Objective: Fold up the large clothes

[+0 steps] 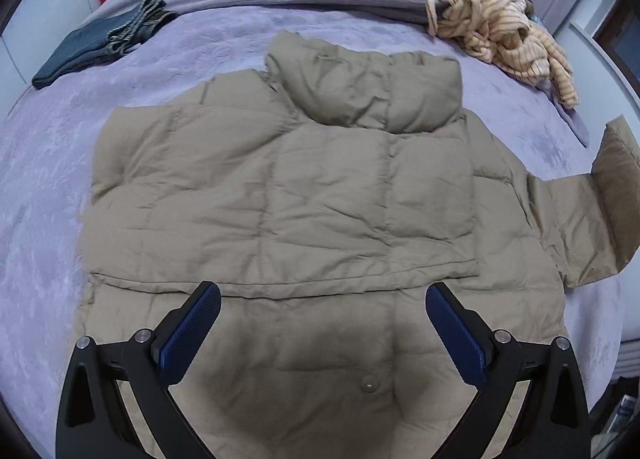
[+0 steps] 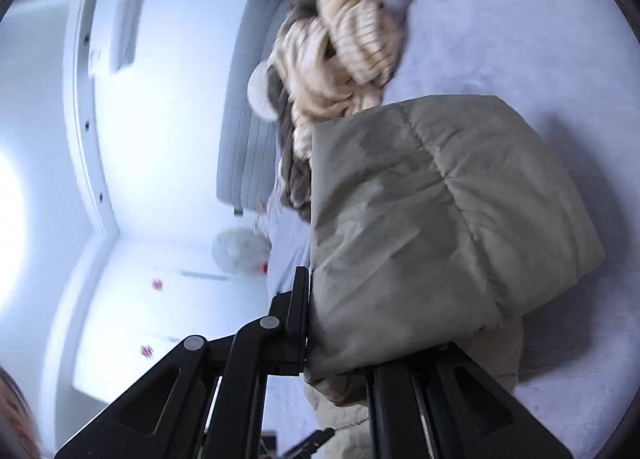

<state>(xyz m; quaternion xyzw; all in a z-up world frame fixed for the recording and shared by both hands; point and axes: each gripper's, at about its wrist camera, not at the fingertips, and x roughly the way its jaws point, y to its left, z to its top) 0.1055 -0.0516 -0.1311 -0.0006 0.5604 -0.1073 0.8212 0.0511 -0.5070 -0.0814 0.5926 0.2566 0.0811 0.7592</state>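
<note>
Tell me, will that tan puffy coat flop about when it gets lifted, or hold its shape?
Probably floppy: the coat lies creased on the bed, and the sleeve pinched in the right gripper bends over itself. Its quilted padding suggests it is light for its bulk and may spring back from a fold. The smooth shell looks a little slippery.

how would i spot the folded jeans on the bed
Start at the khaki quilted puffer jacket spread across the lilac bedspread. Look to the far-left bed edge: the dark blue folded denim jeans lie alone, flat, unlike the rumpled cream and brown knitwear pile far right.
</note>
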